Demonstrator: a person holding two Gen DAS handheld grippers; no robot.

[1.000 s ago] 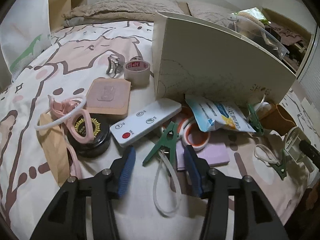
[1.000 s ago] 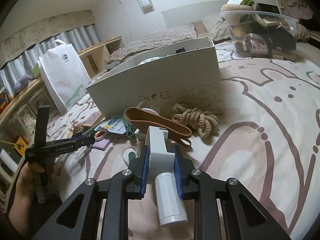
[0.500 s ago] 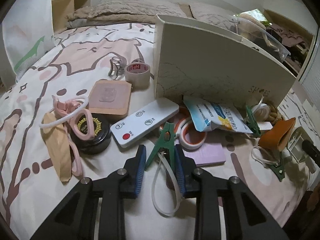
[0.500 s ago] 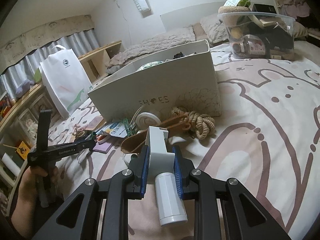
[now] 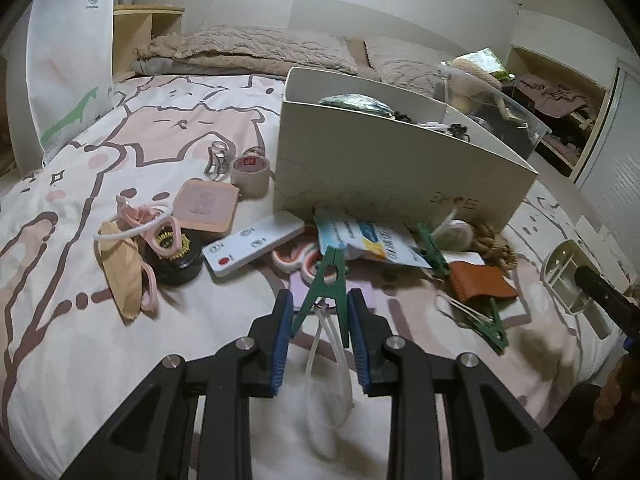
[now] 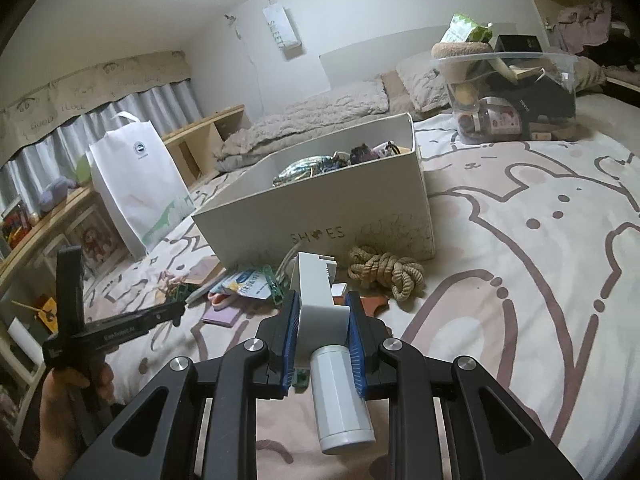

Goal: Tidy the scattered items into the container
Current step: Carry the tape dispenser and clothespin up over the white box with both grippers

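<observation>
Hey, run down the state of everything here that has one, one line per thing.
Left hand-held gripper: shut on green clip.
Right hand-held gripper: shut on white holder.
Shoe box: open, partly filled.
Clear bin: open, heaped full.
Rope: coiled, on bed.
Tape roll: lying flat.

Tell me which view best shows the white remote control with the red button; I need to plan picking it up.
The left wrist view: the white remote control with the red button lies fully visible, unobstructed, before the cream cardboard shoe box. The right wrist view shows at most a pale sliver among the clutter, too small to identify.
</observation>
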